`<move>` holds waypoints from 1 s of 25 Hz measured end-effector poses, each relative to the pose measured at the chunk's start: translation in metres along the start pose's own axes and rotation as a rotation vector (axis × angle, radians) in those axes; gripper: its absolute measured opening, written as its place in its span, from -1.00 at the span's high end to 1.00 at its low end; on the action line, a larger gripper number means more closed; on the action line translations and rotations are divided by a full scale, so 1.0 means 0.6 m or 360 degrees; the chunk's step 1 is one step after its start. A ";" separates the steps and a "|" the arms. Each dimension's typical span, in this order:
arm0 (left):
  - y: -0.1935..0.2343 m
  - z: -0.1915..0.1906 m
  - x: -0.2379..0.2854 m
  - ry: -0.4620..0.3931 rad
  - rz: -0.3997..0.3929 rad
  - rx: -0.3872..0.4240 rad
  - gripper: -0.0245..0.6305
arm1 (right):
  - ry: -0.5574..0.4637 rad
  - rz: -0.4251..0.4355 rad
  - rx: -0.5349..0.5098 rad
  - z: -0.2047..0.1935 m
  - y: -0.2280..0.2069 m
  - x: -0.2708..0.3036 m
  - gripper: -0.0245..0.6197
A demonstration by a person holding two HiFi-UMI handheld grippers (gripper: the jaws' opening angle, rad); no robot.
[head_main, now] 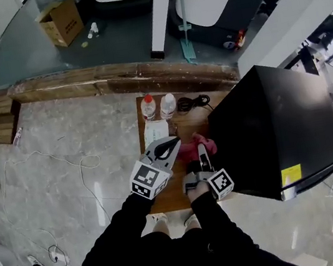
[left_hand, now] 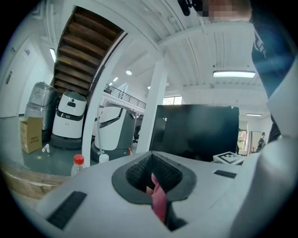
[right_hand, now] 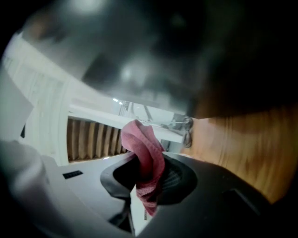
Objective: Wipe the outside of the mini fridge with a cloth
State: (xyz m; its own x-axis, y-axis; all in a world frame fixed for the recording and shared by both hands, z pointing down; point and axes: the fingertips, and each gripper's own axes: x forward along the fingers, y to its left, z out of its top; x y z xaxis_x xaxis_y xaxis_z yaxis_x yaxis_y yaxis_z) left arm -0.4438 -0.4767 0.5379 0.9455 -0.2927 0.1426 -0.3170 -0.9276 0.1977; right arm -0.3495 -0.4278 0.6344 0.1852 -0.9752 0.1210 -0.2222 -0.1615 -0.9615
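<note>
Your left claw (head_main: 170,145) and right claw (head_main: 202,150) both pinch the pink cloth (head_main: 189,149) over the wooden counter (head_main: 185,126). The black fridge (head_main: 272,124) stands just beside them.

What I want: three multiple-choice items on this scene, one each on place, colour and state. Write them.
1. Where does the red-capped bottle stand? A) on the wooden table B) atop the mini fridge C) in the cardboard box
2. What colour is the cloth? A) blue B) pink-red C) white
3. What state is the right gripper in? A) open, empty B) shut on a cable C) shut on the cloth
Key: 1 A, it stands at the table's far end; 2 B, pink-red in every view; 3 C, its jaws pinch the cloth.
</note>
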 end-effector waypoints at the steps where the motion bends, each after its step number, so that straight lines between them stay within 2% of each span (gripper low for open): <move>1: -0.014 0.016 -0.006 -0.0017 -0.0028 0.0008 0.91 | 0.0012 0.0026 -0.0027 -0.002 0.032 -0.023 0.67; 6: -0.098 0.102 -0.026 -0.0101 -0.0187 0.0081 0.91 | -0.0036 0.0199 -0.0260 0.047 0.178 -0.101 0.67; 9: -0.143 0.146 -0.026 -0.0142 -0.0246 0.0118 0.91 | -0.0126 0.0200 -0.0245 0.096 0.211 -0.142 0.67; 13: -0.197 0.198 -0.011 -0.0208 -0.0334 0.0159 0.91 | -0.0294 0.0140 -0.0053 0.155 0.215 -0.186 0.67; 16: -0.232 0.212 -0.003 -0.0220 -0.0398 0.0177 0.91 | -0.0383 0.0126 -0.0009 0.178 0.213 -0.211 0.67; 20: -0.253 0.195 0.018 -0.0177 -0.0428 0.0167 0.91 | -0.0487 0.0046 0.0124 0.209 0.168 -0.234 0.68; 25: -0.260 0.155 0.041 -0.0096 -0.0448 0.0149 0.91 | -0.0527 0.0067 0.0170 0.222 0.138 -0.229 0.68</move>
State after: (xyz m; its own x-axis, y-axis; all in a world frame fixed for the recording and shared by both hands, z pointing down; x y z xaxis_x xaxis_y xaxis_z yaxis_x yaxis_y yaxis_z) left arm -0.3643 -0.3605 0.4204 0.9988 -0.0319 0.0365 -0.0364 -0.9908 0.1304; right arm -0.2660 -0.2873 0.5055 0.4823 -0.8760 0.0112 -0.1378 -0.0885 -0.9865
